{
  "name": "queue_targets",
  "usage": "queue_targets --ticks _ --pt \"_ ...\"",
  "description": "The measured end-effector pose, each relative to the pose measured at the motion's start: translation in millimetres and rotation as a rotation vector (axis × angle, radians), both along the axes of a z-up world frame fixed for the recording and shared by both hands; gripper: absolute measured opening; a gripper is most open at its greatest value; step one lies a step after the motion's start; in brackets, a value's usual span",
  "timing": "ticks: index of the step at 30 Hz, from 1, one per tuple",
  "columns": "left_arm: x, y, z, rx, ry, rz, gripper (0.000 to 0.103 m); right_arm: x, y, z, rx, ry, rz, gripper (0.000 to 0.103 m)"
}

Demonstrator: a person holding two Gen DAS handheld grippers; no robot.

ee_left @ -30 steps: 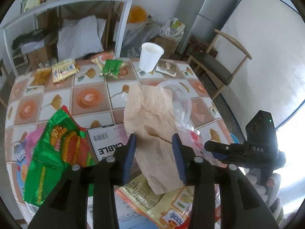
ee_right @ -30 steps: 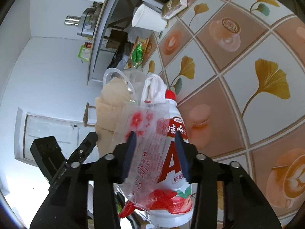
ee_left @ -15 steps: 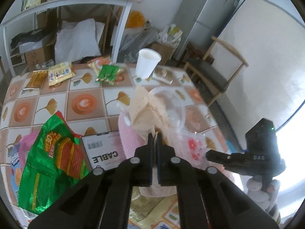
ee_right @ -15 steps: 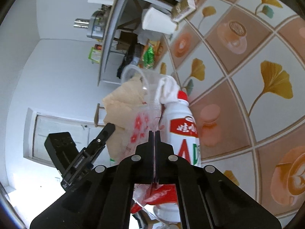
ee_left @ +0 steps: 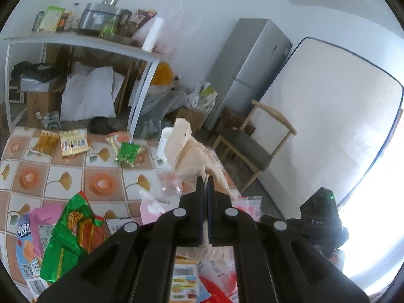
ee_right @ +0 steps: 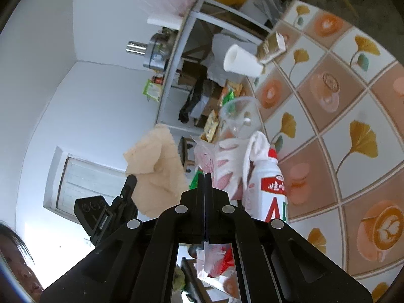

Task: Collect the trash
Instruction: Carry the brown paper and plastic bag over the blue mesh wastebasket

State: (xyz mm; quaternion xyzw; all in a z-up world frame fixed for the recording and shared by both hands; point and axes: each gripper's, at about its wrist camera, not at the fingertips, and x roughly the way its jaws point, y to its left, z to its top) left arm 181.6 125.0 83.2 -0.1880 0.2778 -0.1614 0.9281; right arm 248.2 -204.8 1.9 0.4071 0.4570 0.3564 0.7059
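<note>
My left gripper is shut on a crumpled brown paper bag and holds it lifted above the tiled table. The bag also shows in the right wrist view, with the left gripper body below it. My right gripper is shut on a clear plastic wrapper with red print; this wrapper shows in the left wrist view. A white drink bottle with a red cap and a clear plastic cup lie beside the wrapper.
More wrappers lie on the table: a green snack bag, a pink and blue packet, small packets at the far side. A white paper cup stands near the far edge. A wooden chair and a shelf stand beyond.
Both grippers went from open to shut, the left on the paper bag, the right on the clear wrapper. Both have since lifted their loads off the table.
</note>
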Motion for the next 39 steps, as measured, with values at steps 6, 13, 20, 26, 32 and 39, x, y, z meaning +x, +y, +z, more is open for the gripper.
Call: queue_targets --ticks 6,13,20,26,32,39 --pt "-9.2 1.6 12.9 -0.039 -0.026 -0.011 0.002 -6.7 -15.9 14.8 0.009 -0.042 -0.037 0.000" --pt "-18.8 -25.0 22.5 -0.042 -0.034 -0.091 0.002 -27.7 -60.3 32.2 0.015 -0.102 -0.140 0.000" --pt "-23.2 -84.4 10.4 -0.025 0.011 -0.211 0.002 -59.3 -122.8 36.3 0.019 -0.125 -0.277 0.000" --pt "-13.3 -152.4 0.6 -0.006 0.072 -0.325 0.002 -92.5 -186.2 36.7 -0.002 -0.138 -0.428 0.000" --pt "23.4 -258.4 -4.0 0.084 0.134 -0.483 0.002 -125.5 -262.6 27.5 -0.085 -0.117 -0.636 0.000" --pt "73.9 -424.8 -50.0 0.261 0.254 -0.663 0.002 -137.8 -332.4 -3.3 -0.193 -0.034 -0.822 0.000"
